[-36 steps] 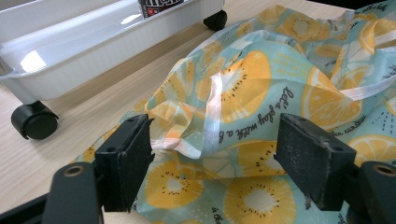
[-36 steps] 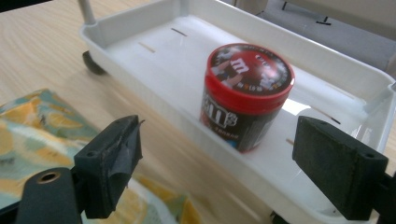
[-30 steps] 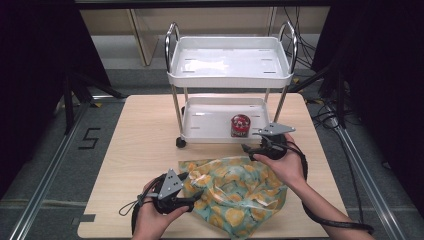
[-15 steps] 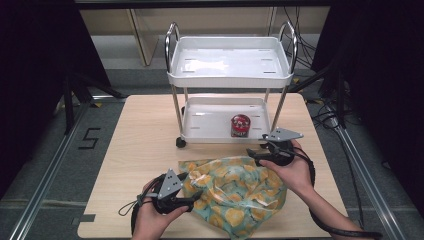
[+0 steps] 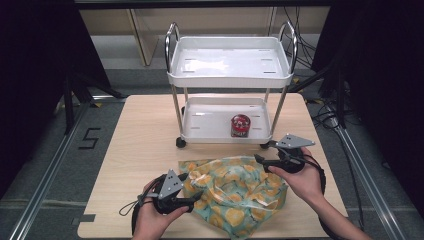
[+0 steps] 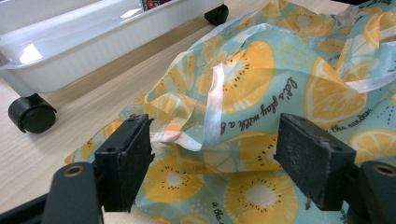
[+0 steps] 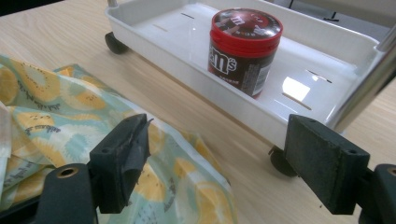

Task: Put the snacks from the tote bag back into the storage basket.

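Observation:
A crumpled plastic bag (image 5: 235, 190) printed with lemon slices lies on the near part of the wooden table (image 5: 140, 135). My left gripper (image 5: 194, 196) rests at the bag's left edge, open; in the left gripper view the bag (image 6: 252, 88) and its white handle lie between and beyond the jaws of that gripper (image 6: 212, 158), untouched. My right gripper (image 5: 262, 160) hovers at the bag's far right corner. It is open and its jaws have just been closing slightly, with nothing between them. Past this gripper (image 7: 217, 154) stands a red-lidded M&M's jar (image 7: 243, 44), and the bag (image 7: 56, 121) lies at the left.
A white two-tier cart (image 5: 230, 80) on black castors stands at the back middle of the table, with the jar (image 5: 240, 125) on its lower tray (image 7: 327, 51). One castor (image 6: 31, 113) is close beyond the left gripper. Bare tabletop lies to the left.
My right gripper has slid to the right and a little nearer to the person, off the bag's far edge. The left gripper and the bag have stayed put.

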The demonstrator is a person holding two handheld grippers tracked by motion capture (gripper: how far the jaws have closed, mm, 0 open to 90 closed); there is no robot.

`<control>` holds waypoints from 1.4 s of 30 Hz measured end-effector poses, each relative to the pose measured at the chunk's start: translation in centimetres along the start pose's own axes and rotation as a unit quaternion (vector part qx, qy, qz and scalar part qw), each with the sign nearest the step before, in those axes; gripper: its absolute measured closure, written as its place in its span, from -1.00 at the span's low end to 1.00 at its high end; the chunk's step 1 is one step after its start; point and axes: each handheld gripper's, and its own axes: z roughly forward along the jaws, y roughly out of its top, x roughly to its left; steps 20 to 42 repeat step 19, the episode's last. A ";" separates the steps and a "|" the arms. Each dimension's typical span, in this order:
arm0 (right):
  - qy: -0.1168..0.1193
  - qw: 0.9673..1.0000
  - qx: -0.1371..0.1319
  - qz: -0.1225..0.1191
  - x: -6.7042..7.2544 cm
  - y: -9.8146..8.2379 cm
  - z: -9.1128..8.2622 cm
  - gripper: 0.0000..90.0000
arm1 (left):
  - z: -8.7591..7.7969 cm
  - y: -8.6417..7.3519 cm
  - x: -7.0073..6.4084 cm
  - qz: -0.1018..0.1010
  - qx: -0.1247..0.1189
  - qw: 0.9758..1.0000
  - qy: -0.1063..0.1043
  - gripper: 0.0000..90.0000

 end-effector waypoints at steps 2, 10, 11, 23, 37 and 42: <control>0.001 1.000 0.001 0.003 0.1 -0.3 -0.3 -0.47 | 0.0 0.0 0.0 -0.001 -0.001 1.000 -0.001 -0.42; -0.005 1.000 -0.003 0.028 0.2 -1.5 -0.9 -0.40 | -0.1 -0.1 -0.1 -0.007 -0.004 1.000 -0.006 -0.42; -0.003 1.000 -0.002 0.022 0.0 -1.6 -1.0 -0.39 | -0.1 -0.1 -0.1 -0.013 -0.004 1.000 -0.005 -0.42; -0.002 1.000 0.003 0.031 -0.4 -2.1 -1.0 -0.38 | -0.1 -0.1 0.0 -0.018 -0.003 1.000 -0.007 -0.42; -0.002 1.000 0.003 0.031 -0.4 -2.1 -1.0 -0.38 | -0.1 -0.1 0.0 -0.018 -0.003 1.000 -0.007 -0.42; -0.002 1.000 0.003 0.031 -0.4 -2.1 -1.0 -0.38 | -0.1 -0.1 0.0 -0.018 -0.003 1.000 -0.007 -0.42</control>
